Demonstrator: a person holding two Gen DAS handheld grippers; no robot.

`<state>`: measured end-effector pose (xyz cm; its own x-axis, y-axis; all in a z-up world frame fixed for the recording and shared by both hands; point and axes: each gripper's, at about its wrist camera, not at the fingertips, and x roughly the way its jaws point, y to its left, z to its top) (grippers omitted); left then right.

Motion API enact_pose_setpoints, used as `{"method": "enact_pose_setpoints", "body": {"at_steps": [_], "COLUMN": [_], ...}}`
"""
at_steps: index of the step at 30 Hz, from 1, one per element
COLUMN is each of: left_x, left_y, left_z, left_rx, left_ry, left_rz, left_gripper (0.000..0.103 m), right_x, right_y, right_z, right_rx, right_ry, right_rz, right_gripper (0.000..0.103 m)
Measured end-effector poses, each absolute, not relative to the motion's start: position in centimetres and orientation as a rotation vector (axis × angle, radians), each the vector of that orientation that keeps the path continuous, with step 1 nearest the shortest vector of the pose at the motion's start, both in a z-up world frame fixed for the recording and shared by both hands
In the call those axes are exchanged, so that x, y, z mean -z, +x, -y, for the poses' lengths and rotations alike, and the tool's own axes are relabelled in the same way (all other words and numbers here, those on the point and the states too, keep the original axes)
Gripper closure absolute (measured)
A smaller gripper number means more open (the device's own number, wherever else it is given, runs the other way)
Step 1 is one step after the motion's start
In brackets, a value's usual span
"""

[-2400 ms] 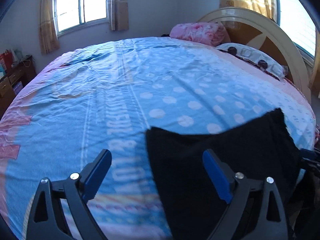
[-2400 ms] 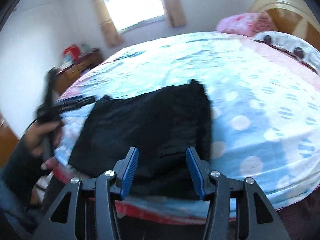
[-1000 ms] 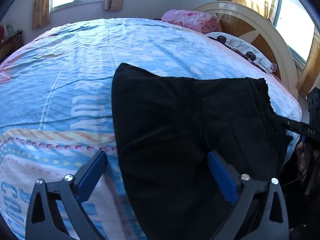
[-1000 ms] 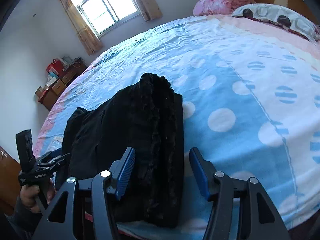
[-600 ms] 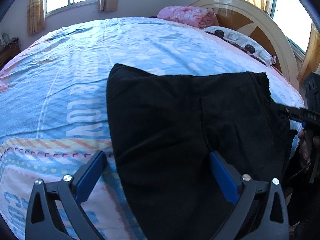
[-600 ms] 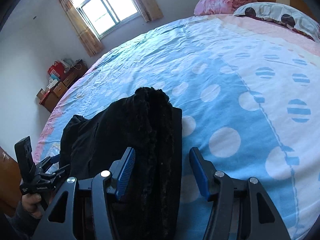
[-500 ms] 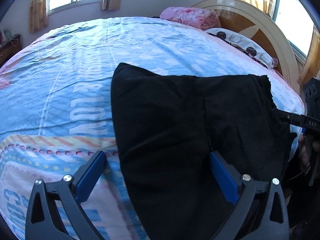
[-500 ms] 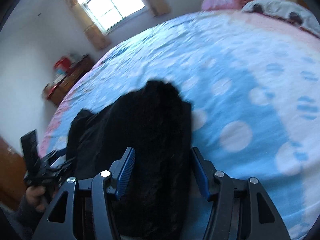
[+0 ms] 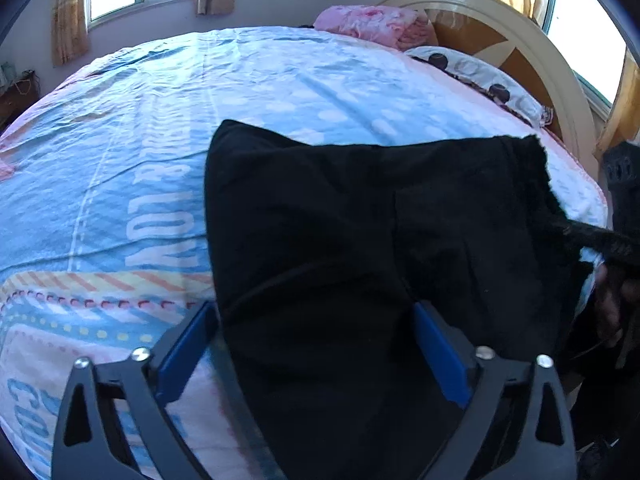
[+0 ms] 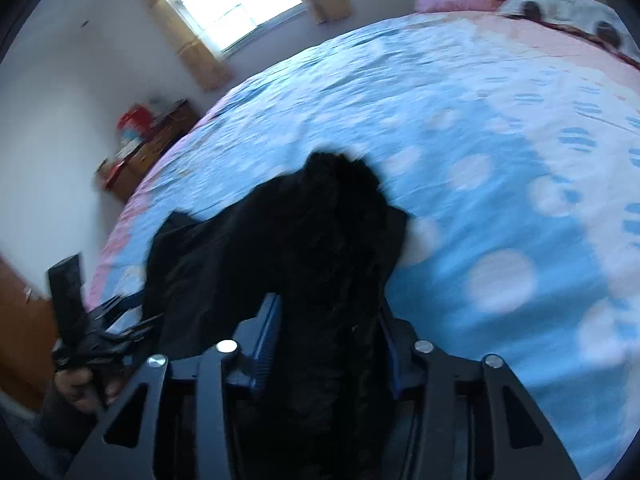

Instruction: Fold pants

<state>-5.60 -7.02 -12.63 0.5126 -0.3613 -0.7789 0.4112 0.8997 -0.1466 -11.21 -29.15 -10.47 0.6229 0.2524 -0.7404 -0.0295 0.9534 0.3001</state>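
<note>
A pair of black, soft fleecy fabric pants (image 9: 340, 240) lies folded on the near corner of a bed covered by a light blue bedsheet with white polka dots and pink borders (image 9: 160, 100), one edge hanging over the bedside. In the left wrist view, the left gripper (image 9: 314, 344), a black frame with blue finger pads, has its fingers spread wide with the near edge of the pants lying between them; the cloth touches both pads but fills a wide gap, so the fingers are not pressed together. In the right wrist view, which is blurred, the right gripper (image 10: 328, 336) has its blue pads drawn in against a thick bunched end of the pants (image 10: 320, 248), pinching it. The left gripper (image 10: 100, 332) shows at the far left of that view, held in a hand (image 10: 76, 384) at the bed's edge. A pink floral pillow (image 9: 372, 24) and a white pillow with dark spots (image 9: 476, 72) rest against a rounded cream and wooden headboard (image 9: 516, 40). A curtained window (image 10: 232, 8) sits in the far wall
</note>
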Motion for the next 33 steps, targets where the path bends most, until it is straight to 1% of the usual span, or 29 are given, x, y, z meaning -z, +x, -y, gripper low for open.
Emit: {"method": "enact_pose_setpoints", "body": {"at_steps": [1, 2, 3, 4, 5, 6, 7, 8, 10, 13, 18, 23, 29, 33], "left_x": [12.6, 12.6, 12.4, 12.2, 12.0, 11.8, 11.7, 11.6, 11.5, 11.1, 9.7, 7.9, 5.5, 4.3], "left_y": [-5.5, -5.5, -5.7, -5.8, -5.9, -5.9, -5.9, -5.8, -5.8, -6.1, -6.9, -7.3, -6.5, -5.6], "left_z": [7.2, 7.4, 7.5, 7.6, 7.7, 7.4, 7.2, 6.7, 5.9, 5.4, 5.0, 3.5, -1.1, -4.8], "left_rx": [0.463, 0.471, 0.478, 0.475, 0.469, 0.466, 0.463, 0.467, 0.473, 0.488, 0.491, 0.464, 0.372, 0.277], "left_ry": [0.065, 0.071, 0.077, 0.086, 0.092, 0.088, 0.080, 0.058, 0.019, -0.008, -0.029, -0.030, -0.033, -0.032], "left_rz": [-0.920, -0.912, -0.897, -0.888, -0.879, -0.871, -0.868, -0.867, -0.864, -0.848, -0.804, -0.754, -0.688, -0.651], "left_gripper": [0.012, 0.017, 0.027, 0.038, 0.045, 0.057, 0.065, 0.068, 0.079, 0.085, 0.087, 0.087, 0.087, 0.087], "right_x": [10.7, 11.2, 11.8, 12.1, 12.1, 11.9, 11.6, 11.4, 10.6, 9.2, 6.4, 4.3, 3.0, 2.2], "right_y": [-11.1, -10.8, -10.5, -10.5, -10.5, -10.7, -10.9, -11.1, -11.4, -11.7, -12.1, -10.9, -6.6, -1.3], "right_z": [29.0, 29.6, 30.9, 31.8, 32.3, 32.2, 31.9, 31.5, 30.7, 30.1, 28.5, 26.9, 23.8, 20.1], "right_rx": [-0.152, -0.160, -0.185, -0.196, -0.203, -0.206, -0.202, -0.195, -0.190, -0.205, -0.228, -0.264, -0.354, -0.446], "right_ry": [0.252, 0.297, 0.399, 0.456, 0.489, 0.488, 0.469, 0.448, 0.424, 0.410, 0.353, 0.296, 0.254, 0.221], "right_rz": [-0.892, -0.895, -0.889, -0.883, -0.879, -0.872, -0.868, -0.865, -0.848, -0.819, -0.783, -0.773, -0.771, -0.777], "right_gripper": [0.057, 0.057, 0.058, 0.065, 0.067, 0.070, 0.072, 0.073, 0.076, 0.079, 0.083, 0.084, 0.085, 0.085]}}
